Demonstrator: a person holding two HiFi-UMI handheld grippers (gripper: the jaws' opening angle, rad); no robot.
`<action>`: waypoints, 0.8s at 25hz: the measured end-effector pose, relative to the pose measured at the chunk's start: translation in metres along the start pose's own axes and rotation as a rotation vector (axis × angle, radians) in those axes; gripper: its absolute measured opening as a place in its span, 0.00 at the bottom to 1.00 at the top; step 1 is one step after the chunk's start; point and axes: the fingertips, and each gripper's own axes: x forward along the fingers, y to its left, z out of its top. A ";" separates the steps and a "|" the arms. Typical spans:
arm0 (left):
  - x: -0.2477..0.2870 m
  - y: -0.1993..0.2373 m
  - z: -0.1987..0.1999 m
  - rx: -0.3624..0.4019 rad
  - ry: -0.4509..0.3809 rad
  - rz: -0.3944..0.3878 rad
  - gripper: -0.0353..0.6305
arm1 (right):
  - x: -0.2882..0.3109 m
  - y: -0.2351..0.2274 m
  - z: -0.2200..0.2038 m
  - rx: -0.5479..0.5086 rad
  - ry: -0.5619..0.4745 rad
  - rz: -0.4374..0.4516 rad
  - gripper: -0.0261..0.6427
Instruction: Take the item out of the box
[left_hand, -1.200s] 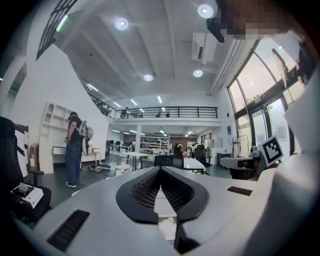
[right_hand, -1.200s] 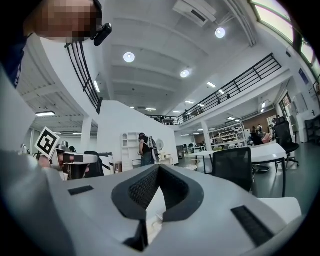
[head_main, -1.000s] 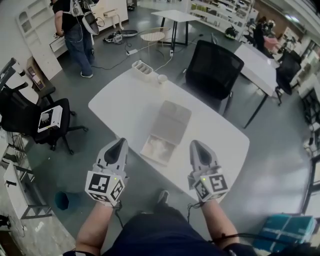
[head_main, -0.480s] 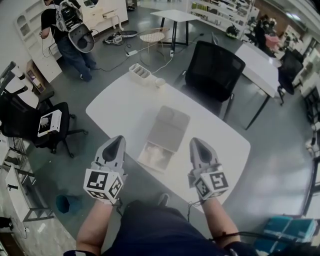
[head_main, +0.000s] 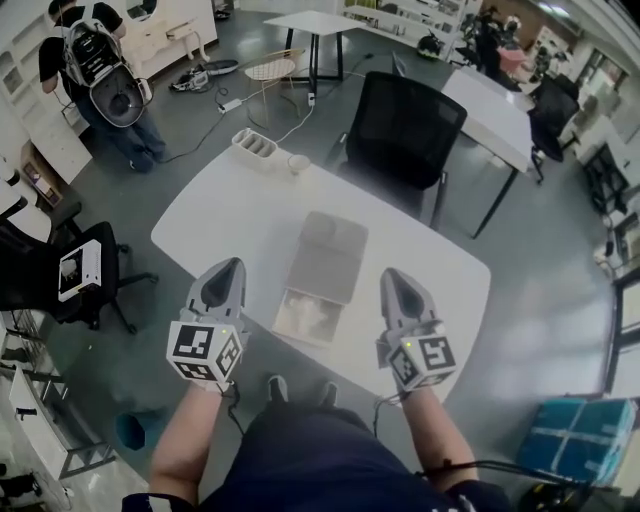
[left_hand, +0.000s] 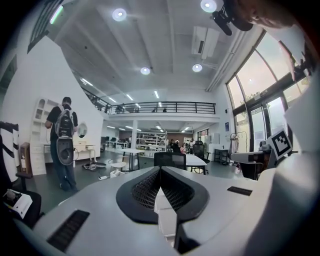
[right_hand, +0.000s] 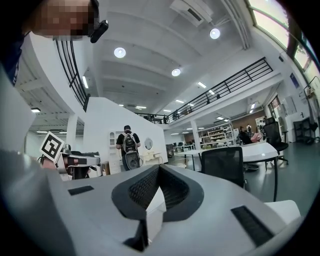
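1. White table (head_main: 215, 215) in open office, grey floor around.
2. Pale flat box (head_main: 332, 250) mid-table, lid folded back; whitish item (head_main: 308, 314) lying uncovered in near half, detail unclear.
3. Left gripper (head_main: 231, 264) and right gripper (head_main: 391, 273) flanking box, not touching it, both pinched closed on nothing.
4. Beyond box: small tray (head_main: 253, 147), cup (head_main: 298, 163), black chair (head_main: 402, 125).
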 end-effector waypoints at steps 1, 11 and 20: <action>0.005 0.002 -0.005 0.001 0.013 -0.010 0.10 | 0.001 0.000 -0.002 0.001 0.003 -0.008 0.05; 0.056 -0.037 -0.116 0.152 0.311 -0.284 0.13 | -0.008 -0.005 -0.022 0.018 0.048 -0.094 0.05; 0.069 -0.085 -0.222 0.316 0.629 -0.482 0.29 | -0.028 -0.017 -0.040 0.041 0.081 -0.151 0.05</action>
